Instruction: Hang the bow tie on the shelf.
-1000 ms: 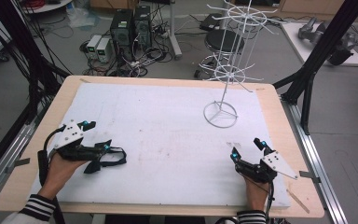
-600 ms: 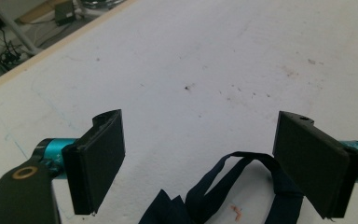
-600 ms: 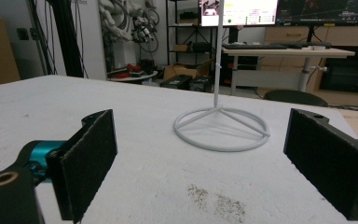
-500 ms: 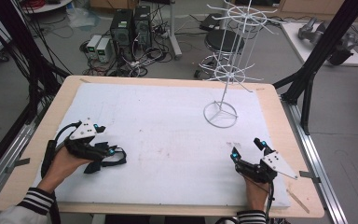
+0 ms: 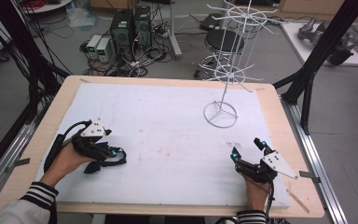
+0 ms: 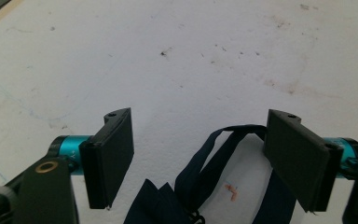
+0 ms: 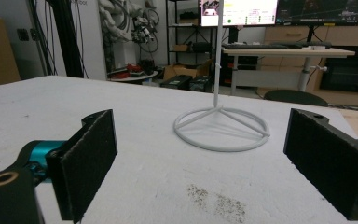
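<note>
The left gripper (image 5: pixel 109 156) is near the left edge of the table (image 5: pixel 168 81), a bit toward the front corner. A hand (image 5: pixel 65 161) in a striped sleeve (image 5: pixel 37 198) holds it. Its jaws are spread wide, and they have just been closing a little. A dark blue strap (image 6: pixel 214 158) lies on the white mat (image 5: pixel 163 121) between the jaws. In the left gripper view the strap makes a loop, and its end comes close to the inner side of one jaw. I cannot tell if it touches that jaw. The other jaw is apart from the strap. The pads do not squeeze it. From the high view the strap (image 5: pixel 105 163) is a small dark bunch right at the gripper's tips.

The middle of the mat is bare white with some faint brown marks.

Farther right stands a white wire rack (image 5: pixel 228 70). It has a thin pole, rings of wire hooks higher up, and a round wire foot (image 5: pixel 220 114) that sits flat on the mat, toward the back right corner of the table. In the right gripper view the round foot (image 7: pixel 221 128) is straight ahead, between the two jaws but well apart from them.

The right gripper (image 5: pixel 247 149) is near the front right corner of the table, held by the other hand (image 5: pixel 256 193). Its jaws are spread wide with nothing between them but the mat. A small patch of dark specks (image 7: pixel 214 200) lies on the mat just in front of it.
</note>
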Motion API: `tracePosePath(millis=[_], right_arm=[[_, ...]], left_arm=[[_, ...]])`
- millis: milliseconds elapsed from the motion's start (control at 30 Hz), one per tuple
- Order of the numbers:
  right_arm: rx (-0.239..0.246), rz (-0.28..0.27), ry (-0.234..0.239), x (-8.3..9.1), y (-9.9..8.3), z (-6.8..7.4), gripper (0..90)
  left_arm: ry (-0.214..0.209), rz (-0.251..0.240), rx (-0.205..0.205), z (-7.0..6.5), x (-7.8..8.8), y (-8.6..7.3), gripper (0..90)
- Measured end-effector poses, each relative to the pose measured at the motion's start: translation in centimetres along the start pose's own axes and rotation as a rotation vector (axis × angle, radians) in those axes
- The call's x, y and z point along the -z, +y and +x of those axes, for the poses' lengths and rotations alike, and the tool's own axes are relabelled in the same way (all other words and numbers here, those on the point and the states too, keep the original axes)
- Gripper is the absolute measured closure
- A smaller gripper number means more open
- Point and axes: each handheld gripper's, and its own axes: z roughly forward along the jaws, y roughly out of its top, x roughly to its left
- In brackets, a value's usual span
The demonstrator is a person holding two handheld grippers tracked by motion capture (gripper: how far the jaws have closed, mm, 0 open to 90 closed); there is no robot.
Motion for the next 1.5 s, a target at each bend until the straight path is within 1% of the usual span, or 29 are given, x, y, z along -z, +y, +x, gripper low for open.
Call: tracePosePath(millis=[33,100,133,167,300,367,433,467,500,533,600,667,733,767,800,867,967,1067,1133,1267,1367,1400,1433,1500], right_arm=[[0.0,0.0,0.0,0.0,0.0,0.0,8.6],[0.0,0.0,0.0,0.0,0.0,0.0,8.6],[0.001,0.0,0.001,0.0,0.0,0.0,8.6],[-0.001,0.0,0.001,0.0,0.0,0.0,8.6],[-0.005,0.002,0.0,0.0,0.0,0.0,8.6],[-0.006,0.002,0.0,0.0,0.0,0.0,8.6],[-0.006,0.002,0.0,0.0,0.0,0.0,8.6],[-0.006,0.002,0.0,0.0,0.0,0.0,8.6],[0.0,-0.002,-0.001,0.0,0.0,-0.1,8.6],[-0.009,0.003,0.001,0.0,0.0,0.0,8.6],[0.0,-0.002,-0.002,0.0,0.0,-0.1,8.6],[-0.009,0.003,0.001,0.0,0.0,0.0,8.6],[0.001,0.0,-0.002,0.0,0.0,-0.1,8.6],[-0.009,0.003,-0.001,0.0,0.0,0.0,8.6],[-0.001,-0.001,-0.003,0.0,0.0,-0.1,8.6],[-0.002,-0.001,-0.003,0.0,0.0,-0.1,8.6],[-0.003,-0.002,-0.003,0.0,0.0,-0.1,8.6],[-0.01,-0.001,-0.005,0.0,0.0,-0.1,8.6],[-0.009,-0.002,-0.004,0.0,0.0,-0.1,8.6],[-0.014,-0.003,-0.004,0.0,0.0,-0.1,8.6],[-0.02,-0.001,-0.004,0.1,0.0,-0.1,8.6],[-0.018,-0.002,-0.004,0.1,0.0,-0.1,8.6],[-0.017,-0.002,-0.003,0.1,0.0,-0.1,8.6],[-0.018,-0.003,-0.003,0.1,0.0,-0.2,8.6]], left_arm=[[-0.007,0.014,-0.014,0.0,-0.1,0.1,25.9],[-0.01,0.033,-0.026,0.0,-0.4,0.2,26.7],[-0.012,0.052,-0.033,0.0,-0.5,0.2,26.8],[-0.018,0.056,-0.033,0.1,-0.7,0.2,27.2],[-0.033,0.106,-0.059,0.1,-1.2,0.2,30.4],[-0.03,0.115,-0.059,0.0,-1.4,0.2,31.2],[-0.039,0.125,-0.069,0.0,-1.6,0.1,35.3],[-0.043,0.133,-0.08,0.0,-1.6,0.1,35.3],[-0.04,0.134,-0.084,0.0,-1.7,0.1,36.4],[-0.039,0.139,-0.085,0.0,-1.7,0.2,36.4],[-0.039,0.139,-0.083,0.0,-1.7,0.2,36.0],[-0.037,0.138,-0.08,-0.1,-1.8,0.1,36.1],[-0.047,0.146,-0.081,-0.2,-1.9,0.1,37.1],[-0.047,0.15,-0.088,-0.2,-1.9,0.1,37.9],[-0.047,0.154,-0.091,-0.3,-2.0,0.1,38.5],[-0.047,0.158,-0.096,-0.3,-2.1,0.2,38.8],[-0.05,0.164,-0.088,-0.3,-2.2,0.2,39.1],[-0.055,0.174,-0.087,-0.3,-2.4,0.2,42.9],[-0.056,0.185,-0.099,-0.4,-2.5,0.3,43.2],[-0.059,0.2,-0.108,-0.5,-2.6,0.4,46.2],[-0.062,0.214,-0.108,-0.5,-2.7,0.5,51.1],[-0.064,0.205,-0.096,-0.7,-2.8,0.5,52.5],[-0.064,0.224,-0.106,-0.6,-2.8,0.6,54.0],[-0.065,0.228,-0.106,-0.7,-2.9,0.6,58.0]])
